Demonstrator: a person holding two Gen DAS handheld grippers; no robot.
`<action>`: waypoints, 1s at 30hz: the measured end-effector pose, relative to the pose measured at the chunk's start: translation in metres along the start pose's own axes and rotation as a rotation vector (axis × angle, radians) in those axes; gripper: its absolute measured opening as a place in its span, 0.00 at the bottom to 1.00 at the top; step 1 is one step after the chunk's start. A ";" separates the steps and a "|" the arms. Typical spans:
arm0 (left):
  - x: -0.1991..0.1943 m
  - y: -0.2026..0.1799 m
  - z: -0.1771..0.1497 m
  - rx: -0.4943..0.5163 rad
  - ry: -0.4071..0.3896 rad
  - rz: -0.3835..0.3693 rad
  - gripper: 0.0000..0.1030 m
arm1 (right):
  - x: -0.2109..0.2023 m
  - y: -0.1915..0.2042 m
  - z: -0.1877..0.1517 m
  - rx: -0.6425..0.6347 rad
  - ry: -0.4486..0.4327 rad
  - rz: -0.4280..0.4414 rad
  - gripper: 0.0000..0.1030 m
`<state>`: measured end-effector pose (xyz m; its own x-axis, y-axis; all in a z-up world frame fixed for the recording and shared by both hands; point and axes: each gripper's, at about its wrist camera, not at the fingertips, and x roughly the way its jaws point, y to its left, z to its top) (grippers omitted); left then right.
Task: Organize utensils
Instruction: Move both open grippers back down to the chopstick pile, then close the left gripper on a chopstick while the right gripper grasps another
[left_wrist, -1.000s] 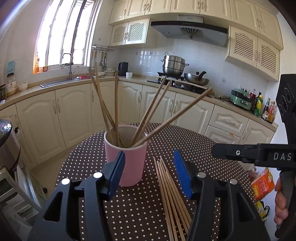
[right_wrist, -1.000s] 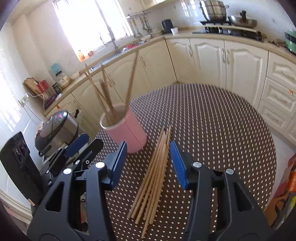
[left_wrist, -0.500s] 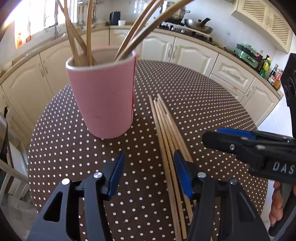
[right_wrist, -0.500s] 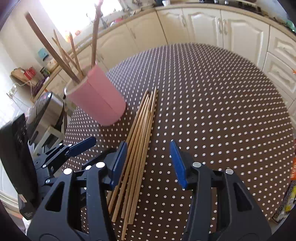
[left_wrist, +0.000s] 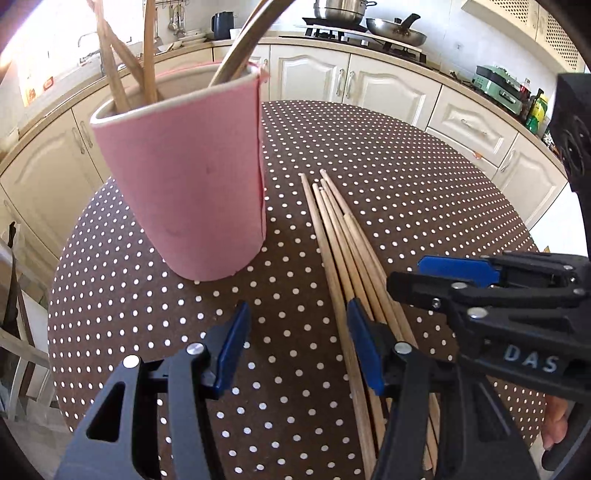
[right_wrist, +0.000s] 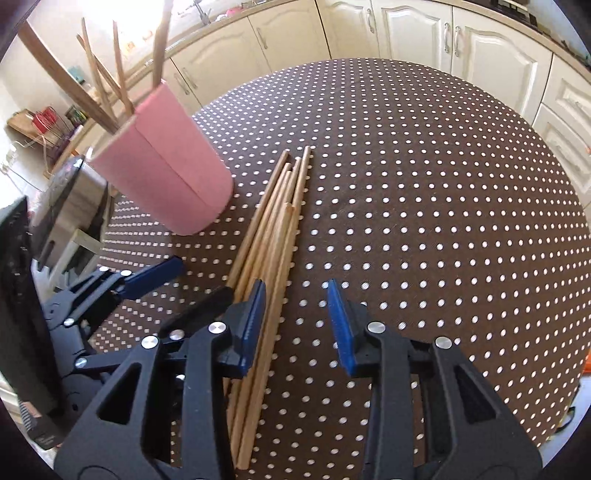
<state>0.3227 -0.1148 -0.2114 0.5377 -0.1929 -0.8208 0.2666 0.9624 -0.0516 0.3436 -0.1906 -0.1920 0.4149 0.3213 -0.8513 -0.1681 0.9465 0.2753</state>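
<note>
**Both hand-held grippers low over the loose chopsticks**

A bundle of wooden chopsticks (left_wrist: 343, 243) is seen lying flat on the polka-dot counter (left_wrist: 424, 177), just beside the pink cup (left_wrist: 192, 177), not touching it. More chopsticks (right_wrist: 118, 74) are stood inside the cup, leaning outward.

Left hand-held gripper (left_wrist: 295, 350) — released, nothing held; its right blue pad (left_wrist: 364, 350) is placed over the bundle, its left pad over bare cloth.

Right hand-held gripper (right_wrist: 295, 325) — also released and empty; its left blue pad (right_wrist: 253, 325) is set at the bundle's edge, the gap lying mostly over bare cloth beside the sticks.

The two grippers are positioned close together, on opposite sides of the bundle.
</note>
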 end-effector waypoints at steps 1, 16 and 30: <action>0.001 -0.001 0.001 0.006 0.000 0.003 0.53 | 0.003 0.001 0.001 0.000 0.004 -0.008 0.33; 0.015 -0.012 0.023 0.045 0.032 0.088 0.55 | 0.024 0.042 0.014 -0.100 0.048 -0.120 0.30; 0.011 0.005 0.032 0.006 0.050 0.040 0.07 | 0.042 0.047 0.039 -0.139 0.102 -0.166 0.10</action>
<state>0.3554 -0.1183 -0.2029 0.5076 -0.1444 -0.8494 0.2507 0.9680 -0.0147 0.3879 -0.1311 -0.1972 0.3556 0.1503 -0.9225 -0.2296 0.9708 0.0697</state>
